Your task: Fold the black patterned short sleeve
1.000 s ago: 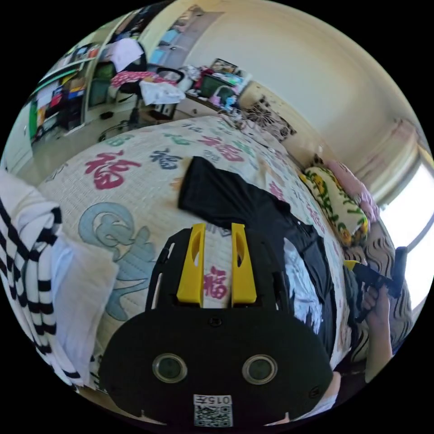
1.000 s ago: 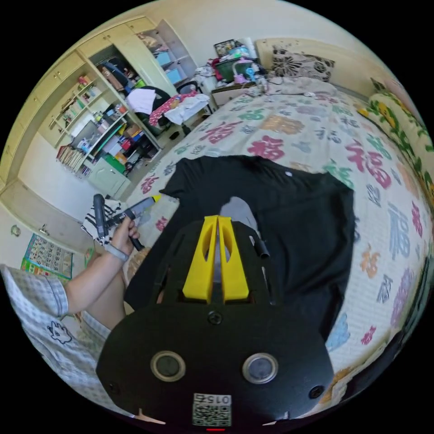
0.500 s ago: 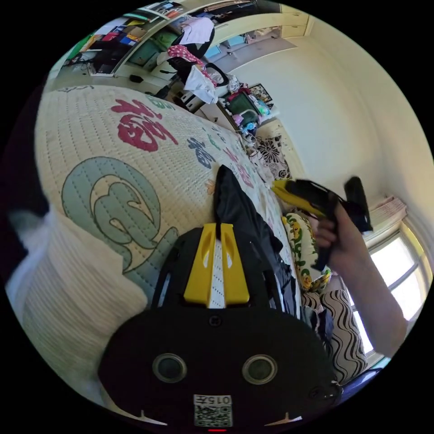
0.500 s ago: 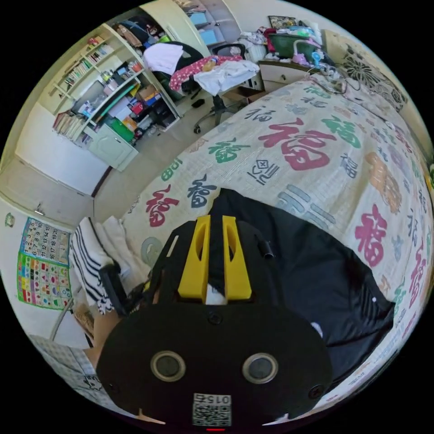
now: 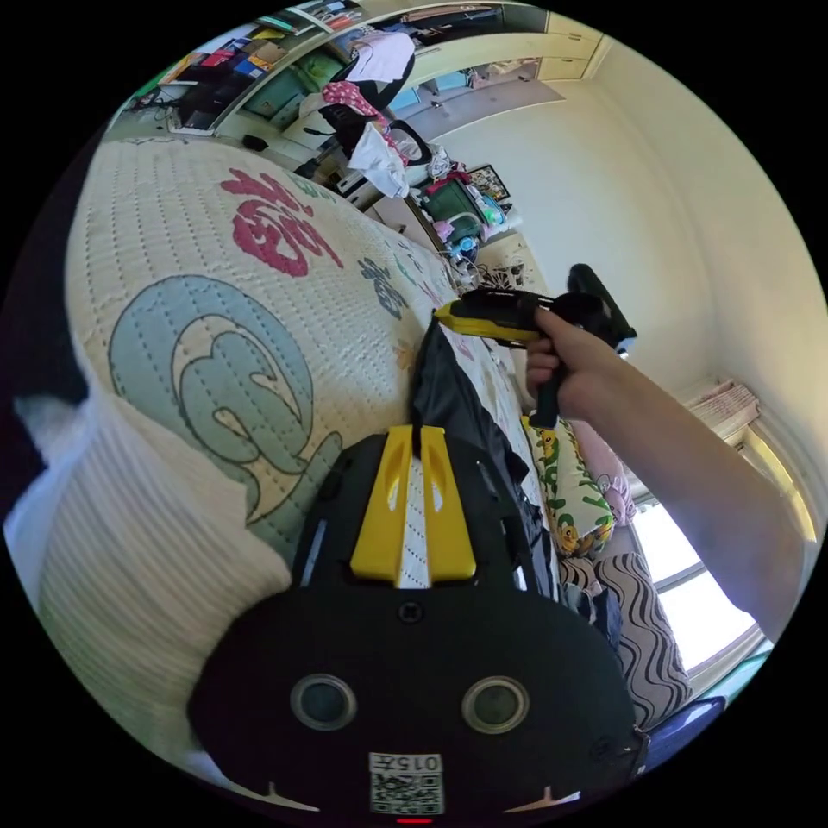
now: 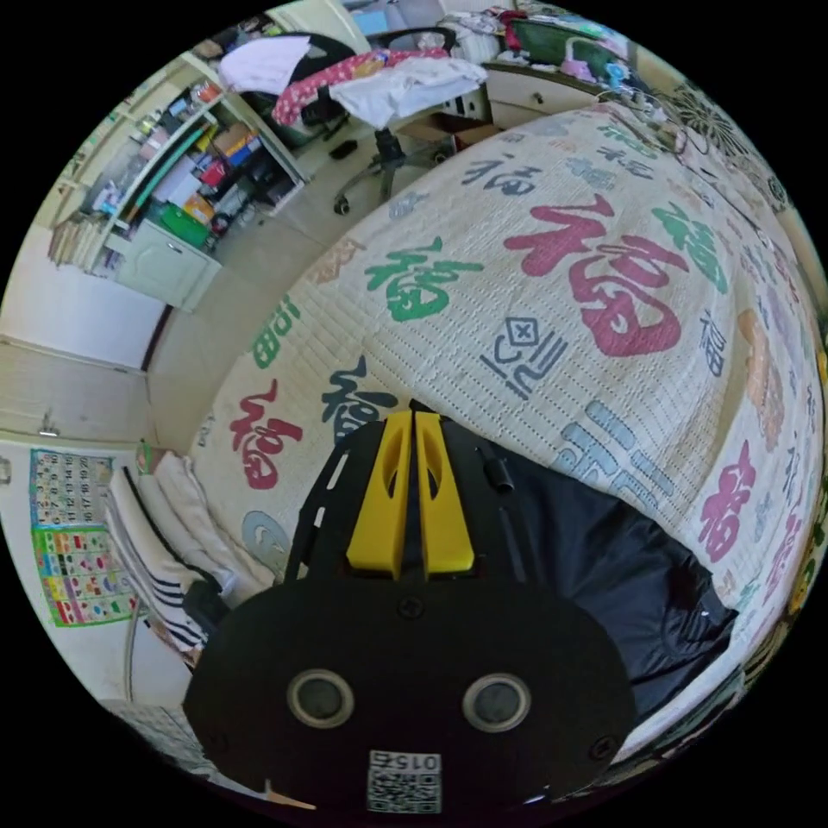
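The black short-sleeve shirt (image 6: 604,561) lies on the patterned bed quilt (image 6: 604,259). In the left gripper view the shirt (image 5: 457,405) shows edge-on as a dark ridge running away from my jaws. My left gripper (image 5: 416,429) is shut on its near edge, low over the quilt. My right gripper (image 6: 412,417) is shut on a black corner of the shirt. The left gripper view shows that right gripper (image 5: 444,316) in a person's hand (image 5: 561,362) at the shirt's far corner. The shirt's pattern is hidden.
Folded white and striped clothes (image 6: 164,552) sit at the quilt's edge, also seen as a white ribbed stack (image 5: 129,561). A chair draped with clothes (image 6: 388,78) and cluttered shelves (image 6: 172,172) stand beyond the bed. Pillows (image 5: 569,492) line one side by the window.
My left jaws, open a second ago, have closed on the shirt's edge. My right gripper let go mid-shirt, crossed to the shirt's other corner and shut there. Both cameras dropped low over the quilt.
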